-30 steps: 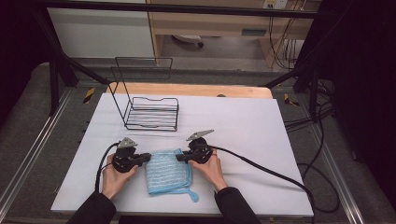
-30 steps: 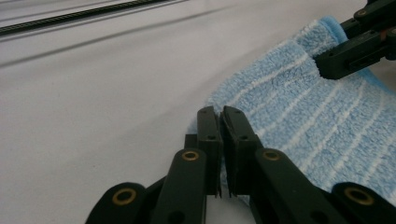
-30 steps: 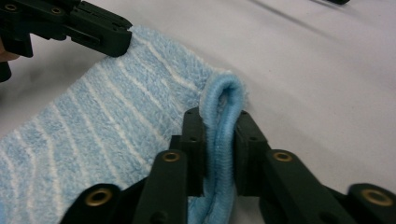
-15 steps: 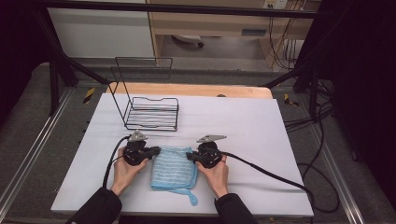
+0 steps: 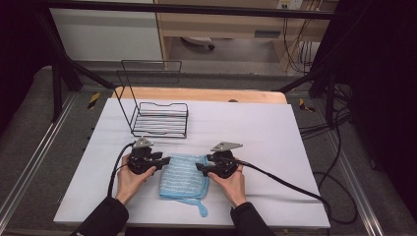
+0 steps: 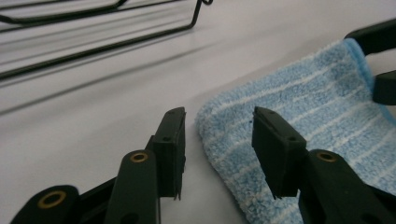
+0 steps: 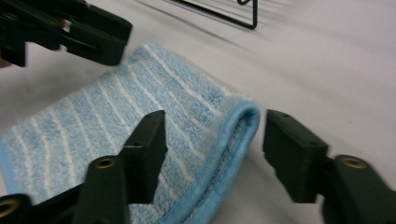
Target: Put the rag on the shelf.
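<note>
My left gripper (image 5: pixel 164 161) and right gripper (image 5: pixel 200 167) both gape, empty, flanking the folded blue striped towel (image 5: pixel 183 177). It lies on a white tabletop (image 5: pixel 275 137) near a black wire rack (image 5: pixel 160 118), grey floor around.

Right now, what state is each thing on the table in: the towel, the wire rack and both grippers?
blue towel: folded, flat on the table, loop at its near corner.
wire rack: upright, empty, apart from the towel.
left gripper: open, fingers astride the towel's corner.
right gripper: open, fingers astride the towel's folded edge.
</note>
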A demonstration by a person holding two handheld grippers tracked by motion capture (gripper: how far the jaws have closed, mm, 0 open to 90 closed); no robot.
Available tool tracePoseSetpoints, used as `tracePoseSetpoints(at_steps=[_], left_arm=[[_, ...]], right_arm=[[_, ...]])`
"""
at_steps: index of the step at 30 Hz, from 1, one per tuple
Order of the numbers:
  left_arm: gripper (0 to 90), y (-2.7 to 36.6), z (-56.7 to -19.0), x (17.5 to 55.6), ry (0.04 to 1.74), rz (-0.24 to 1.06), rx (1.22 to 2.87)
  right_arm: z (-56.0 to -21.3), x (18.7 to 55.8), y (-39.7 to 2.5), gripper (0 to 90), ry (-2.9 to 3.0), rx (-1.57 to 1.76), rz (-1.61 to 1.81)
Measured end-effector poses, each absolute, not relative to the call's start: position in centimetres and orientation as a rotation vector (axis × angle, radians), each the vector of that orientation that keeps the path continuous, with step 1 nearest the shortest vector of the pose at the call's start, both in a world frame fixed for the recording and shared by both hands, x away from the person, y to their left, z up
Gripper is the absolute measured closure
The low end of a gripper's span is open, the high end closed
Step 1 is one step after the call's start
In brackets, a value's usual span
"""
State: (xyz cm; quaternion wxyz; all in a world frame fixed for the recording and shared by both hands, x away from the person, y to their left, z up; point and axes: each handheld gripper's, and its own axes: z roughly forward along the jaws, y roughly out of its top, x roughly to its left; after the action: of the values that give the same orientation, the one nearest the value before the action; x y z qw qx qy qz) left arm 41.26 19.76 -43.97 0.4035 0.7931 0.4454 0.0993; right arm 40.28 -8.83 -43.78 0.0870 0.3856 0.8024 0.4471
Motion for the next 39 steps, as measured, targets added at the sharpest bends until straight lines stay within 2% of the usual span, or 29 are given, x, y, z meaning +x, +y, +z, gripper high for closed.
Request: tracePoseSetpoints(at_steps=[5, 10, 16, 22, 31, 35, 39], left_arm=[[58.5, 19.3, -44.5, 41.9, 1.164, 0.238, 1.981], [66.7, 19.2, -44.7, 42.2, 1.178, 0.205, 1.972], [73.5, 18.9, -44.9, 42.0, 1.186, 0.193, 1.991], [80.6, 18.7, -44.7, 41.7, 1.166, 0.208, 2.015], [82.2, 18.6, -44.9, 41.6, 1.137, 0.231, 2.038], [82.1, 18.7, -45.0, 41.6, 1.129, 0.226, 2.042], [81.7, 18.5, -44.9, 41.6, 1.116, 0.247, 2.055]], right_arm=[[-43.2, 39.8, -10.7, 19.8, 2.379, 1.132, 1.379], [-43.1, 38.9, -12.8, 11.3, 2.374, 1.139, 1.388], [-43.5, 38.5, -14.0, 6.5, 2.373, 1.169, 1.381], [-43.8, 38.7, -13.9, 6.8, 2.368, 1.178, 1.388], [-44.0, 39.6, -12.3, 9.3, 2.347, 1.237, 1.389], [-44.0, 40.5, -10.9, 13.5, 2.356, 1.249, 1.346], [-44.3, 41.5, -9.9, 22.0, 2.357, 1.271, 1.340]])
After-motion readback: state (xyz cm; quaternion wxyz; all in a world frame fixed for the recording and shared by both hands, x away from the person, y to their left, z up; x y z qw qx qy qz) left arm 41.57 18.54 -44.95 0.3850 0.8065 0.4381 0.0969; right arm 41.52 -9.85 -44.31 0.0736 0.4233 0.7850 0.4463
